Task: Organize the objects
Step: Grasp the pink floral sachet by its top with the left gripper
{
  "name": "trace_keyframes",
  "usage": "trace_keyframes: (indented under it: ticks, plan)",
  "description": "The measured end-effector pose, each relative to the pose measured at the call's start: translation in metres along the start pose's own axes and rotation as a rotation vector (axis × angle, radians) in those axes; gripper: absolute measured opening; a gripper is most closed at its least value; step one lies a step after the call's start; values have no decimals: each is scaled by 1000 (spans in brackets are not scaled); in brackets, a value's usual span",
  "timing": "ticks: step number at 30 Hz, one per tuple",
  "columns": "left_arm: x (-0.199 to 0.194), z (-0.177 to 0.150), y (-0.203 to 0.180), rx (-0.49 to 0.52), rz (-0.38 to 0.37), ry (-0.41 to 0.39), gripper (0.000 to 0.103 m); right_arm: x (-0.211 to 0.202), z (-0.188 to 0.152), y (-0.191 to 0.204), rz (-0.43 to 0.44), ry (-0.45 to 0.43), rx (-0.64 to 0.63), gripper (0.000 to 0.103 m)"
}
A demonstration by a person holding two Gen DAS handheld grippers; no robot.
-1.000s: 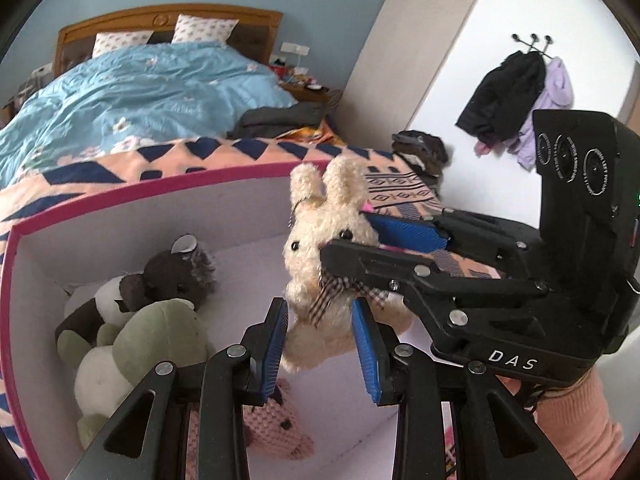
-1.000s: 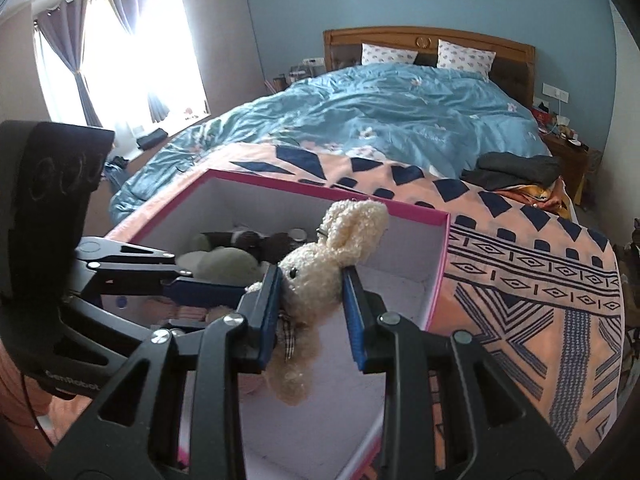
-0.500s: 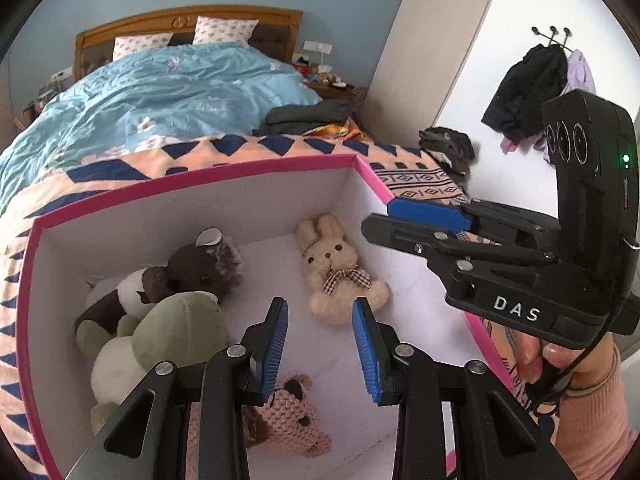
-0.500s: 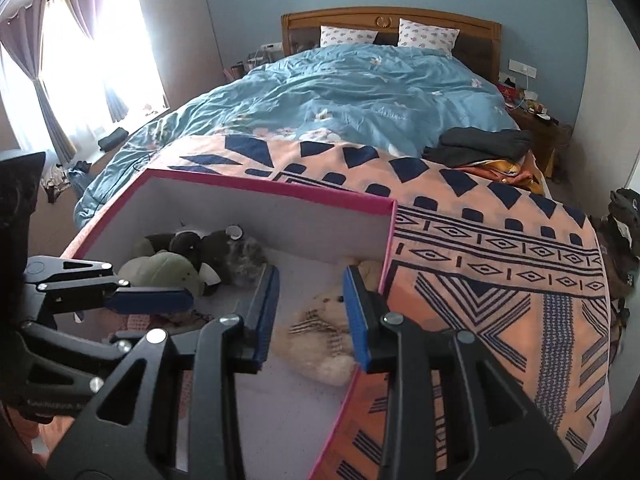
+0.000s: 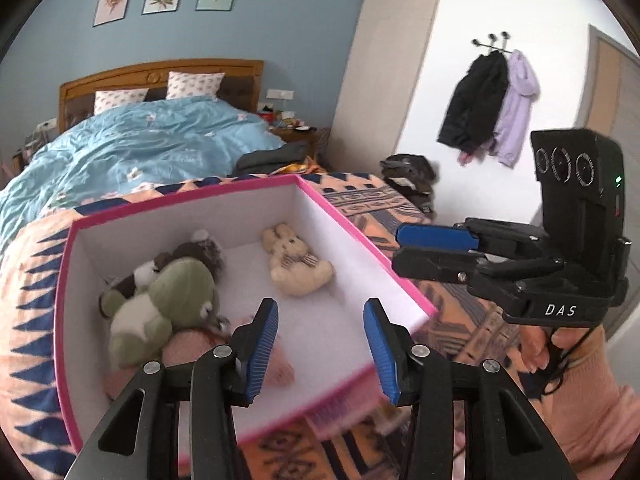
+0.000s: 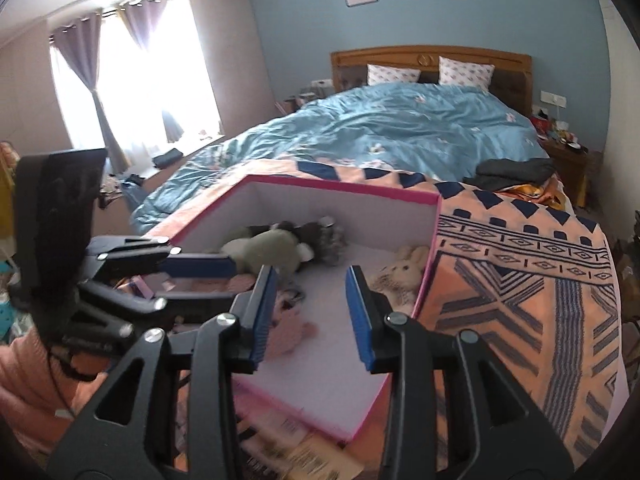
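Left gripper: lower centre of the left wrist view, blue pads apart, nothing between them, over the near part of the box. Right gripper: lower centre of the right wrist view, pads likewise apart and empty, over the near edge of the box. Pink-rimmed box: white inside, open top, resting on a patterned orange and navy blanket. Cream plush rabbit: lying on its back on the box floor, towards the far right corner, beside the right wall. Judged light, soft and squashy, not fragile; best pinched across the belly or head, as ears and limbs would slip or flop. Green plush toy: left of the box, lying against a dark brown plush toy. Pink knitted toy: near end, partly hidden behind the left gripper's pads. The right wall may hamper a sideways reach to the rabbit. Beyond: blue duvet, wooden headboard, coats on hooks at upper right
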State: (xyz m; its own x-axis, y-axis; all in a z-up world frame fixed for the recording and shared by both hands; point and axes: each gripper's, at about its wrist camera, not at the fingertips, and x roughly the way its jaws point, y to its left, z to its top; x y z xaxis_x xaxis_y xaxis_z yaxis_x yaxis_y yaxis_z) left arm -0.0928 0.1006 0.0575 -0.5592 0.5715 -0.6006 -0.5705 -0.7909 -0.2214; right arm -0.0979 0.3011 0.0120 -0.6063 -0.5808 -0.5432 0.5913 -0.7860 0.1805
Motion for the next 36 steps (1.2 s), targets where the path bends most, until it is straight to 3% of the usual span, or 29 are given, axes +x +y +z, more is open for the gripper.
trace_keyframes:
  ticks: [8,16,20,22,25,36]
  plan:
    - [-9,-54,-20,12,-80,72,46,-29,-60,32,68,66,-6,40]
    - [20,-105,-53,66,-156,234,46,-31,-142,14,83,238,194,42]
    - [30,-119,-62,62,-193,283,46,-35,-172,3,105,268,322,42]
    - [32,-125,-64,53,-205,295,46,-38,-181,-2,104,267,363,44]
    - [36,-131,-64,35,-218,317,46,-38,-190,-6,120,263,420,57]
    - [39,-145,-64,-20,-282,362,45,-21,-191,2,144,210,474,57]
